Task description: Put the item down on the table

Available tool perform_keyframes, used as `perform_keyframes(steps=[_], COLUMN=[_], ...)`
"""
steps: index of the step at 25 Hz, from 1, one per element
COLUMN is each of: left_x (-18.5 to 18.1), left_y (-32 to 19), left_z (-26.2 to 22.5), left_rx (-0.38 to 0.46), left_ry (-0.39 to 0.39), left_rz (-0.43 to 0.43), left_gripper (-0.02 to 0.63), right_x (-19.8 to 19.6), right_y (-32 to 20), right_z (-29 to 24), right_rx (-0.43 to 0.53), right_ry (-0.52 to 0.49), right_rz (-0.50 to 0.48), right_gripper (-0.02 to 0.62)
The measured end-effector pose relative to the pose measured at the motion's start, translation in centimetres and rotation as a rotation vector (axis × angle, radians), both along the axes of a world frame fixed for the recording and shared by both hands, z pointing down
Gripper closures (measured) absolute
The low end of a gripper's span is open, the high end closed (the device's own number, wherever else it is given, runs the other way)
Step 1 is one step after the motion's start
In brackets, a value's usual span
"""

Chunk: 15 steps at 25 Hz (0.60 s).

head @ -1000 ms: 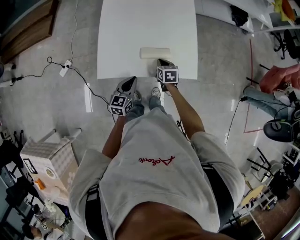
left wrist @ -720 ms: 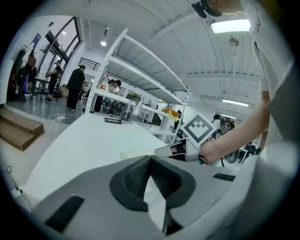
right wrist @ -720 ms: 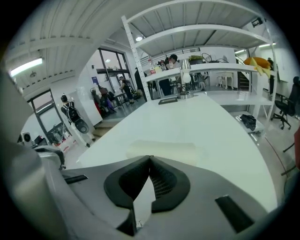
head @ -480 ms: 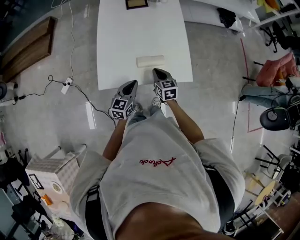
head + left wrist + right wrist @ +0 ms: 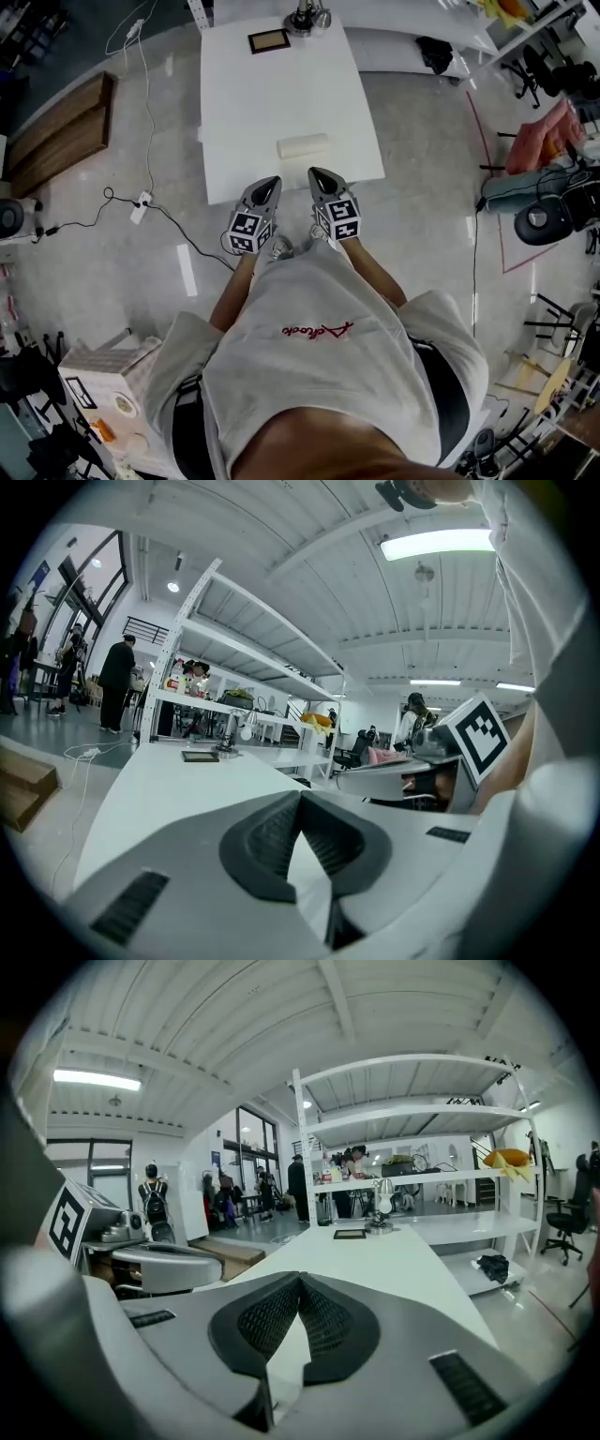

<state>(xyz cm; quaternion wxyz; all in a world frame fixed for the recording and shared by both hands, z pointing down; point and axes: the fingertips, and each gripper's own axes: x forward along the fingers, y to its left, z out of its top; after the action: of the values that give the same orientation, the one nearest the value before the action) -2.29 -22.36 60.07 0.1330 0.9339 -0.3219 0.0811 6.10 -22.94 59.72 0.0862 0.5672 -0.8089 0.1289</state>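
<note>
A cream rectangular block lies flat on the white table, near its front edge. Nothing touches it. My left gripper and right gripper hover side by side at the table's near edge, just short of the block. Both are shut and empty. In the left gripper view the dark pads meet at their tips with only the table top behind them. The right gripper view shows the right gripper in the same state, its pads touching at the tip. The block is hidden in both gripper views.
A small dark framed plate and a desk lamp base stand at the table's far end. Wooden boards and a power strip with cable lie on the floor to the left. A cardboard box is lower left, chairs right.
The right gripper, which was right beside the block, has drawn back towards the table's near edge. The person has stepped back, so more of the table's far end shows. The block has stayed put.
</note>
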Motion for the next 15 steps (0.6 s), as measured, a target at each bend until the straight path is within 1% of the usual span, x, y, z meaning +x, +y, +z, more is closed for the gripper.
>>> perform_keyframes(steps=[4,7,15], left_x=[0.1,0.2,0.1], left_y=[0.8,1.5,4.9], left_z=[-0.5,-0.3,-0.5], left_rx=[0.025,0.023,0.03], left_ry=[0.001,-0.002,-0.002], left_rz=[0.035,0.05,0.027], left_gripper=[0.588,0.588,0.586], right_x=[0.0,-0.1,-0.2], right_y=[1.5,2.6,5.6], right_z=[-0.7,-0.9,-1.0], right_rx=[0.02,0.035,0.051], right_ry=[0.007,0.01,-0.002], right_rz=[0.034,0.048,0.029], right_gripper=[0.594,0.594,0.594])
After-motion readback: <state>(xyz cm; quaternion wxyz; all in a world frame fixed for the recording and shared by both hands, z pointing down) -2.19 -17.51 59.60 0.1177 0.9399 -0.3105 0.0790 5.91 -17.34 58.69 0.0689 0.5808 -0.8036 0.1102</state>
